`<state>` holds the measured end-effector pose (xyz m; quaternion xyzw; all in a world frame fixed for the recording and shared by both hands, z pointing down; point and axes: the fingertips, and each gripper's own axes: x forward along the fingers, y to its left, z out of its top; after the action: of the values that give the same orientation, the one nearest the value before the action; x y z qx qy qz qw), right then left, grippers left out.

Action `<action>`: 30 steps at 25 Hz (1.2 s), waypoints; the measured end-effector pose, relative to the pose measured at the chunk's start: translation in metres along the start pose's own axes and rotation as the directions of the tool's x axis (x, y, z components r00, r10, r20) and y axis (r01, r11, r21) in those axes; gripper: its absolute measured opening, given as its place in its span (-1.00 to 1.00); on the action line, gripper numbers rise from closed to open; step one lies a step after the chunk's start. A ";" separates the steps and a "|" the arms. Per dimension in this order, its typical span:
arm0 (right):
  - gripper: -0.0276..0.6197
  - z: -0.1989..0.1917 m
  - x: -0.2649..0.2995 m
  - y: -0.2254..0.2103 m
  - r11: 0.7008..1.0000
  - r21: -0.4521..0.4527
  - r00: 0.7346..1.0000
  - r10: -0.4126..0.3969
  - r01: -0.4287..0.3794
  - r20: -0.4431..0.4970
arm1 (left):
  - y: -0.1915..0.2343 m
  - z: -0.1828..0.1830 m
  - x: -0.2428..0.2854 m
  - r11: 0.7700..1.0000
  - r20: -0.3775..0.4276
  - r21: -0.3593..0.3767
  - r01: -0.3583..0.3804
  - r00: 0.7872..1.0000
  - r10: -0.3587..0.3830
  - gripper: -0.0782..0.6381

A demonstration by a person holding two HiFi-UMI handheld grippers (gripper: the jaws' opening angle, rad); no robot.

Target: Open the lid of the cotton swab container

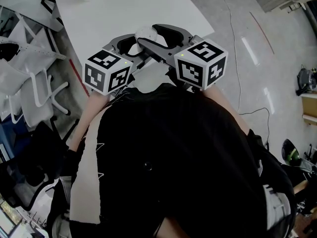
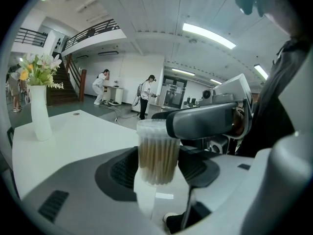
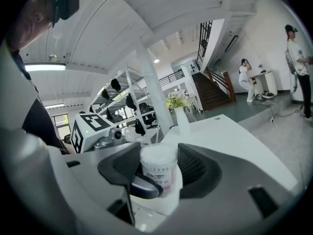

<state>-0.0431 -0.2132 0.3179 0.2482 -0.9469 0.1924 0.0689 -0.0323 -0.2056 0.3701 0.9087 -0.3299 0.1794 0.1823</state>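
- Cotton swab container [image 2: 157, 155]: held upright close before the chest, over the near edge of the white table [image 1: 124, 4]; long axis vertical.
- Left gripper [image 2: 159, 169]: clamped on the swab-filled body from both sides, low down.
- Right gripper [image 3: 160, 166]: set opposite and higher up, closed round the lid [image 3: 159, 155]; seemingly pressing on it, though hard to confirm.
- Sits nearer the lid, so better placed to pull or twist it upward along that axis, with the body steadied lower down by the left.
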 end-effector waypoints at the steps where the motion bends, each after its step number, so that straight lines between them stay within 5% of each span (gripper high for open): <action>1: -0.17 -0.001 0.000 0.000 1.000 0.011 1.000 0.001 -0.001 -0.004 | 0.000 -0.001 0.000 1.000 0.000 0.002 0.001 1.000 -0.001 -0.04; 30: -0.20 -0.011 -0.004 -0.006 0.973 0.231 0.999 0.025 -0.019 -0.021 | -0.004 -0.010 0.001 0.999 -0.006 0.043 0.022 1.000 -0.022 -0.05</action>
<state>-0.0364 -0.2118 0.3293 0.2416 -0.9199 0.3048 0.0489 -0.0310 -0.1990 0.3781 0.9155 -0.3154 0.1869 0.1656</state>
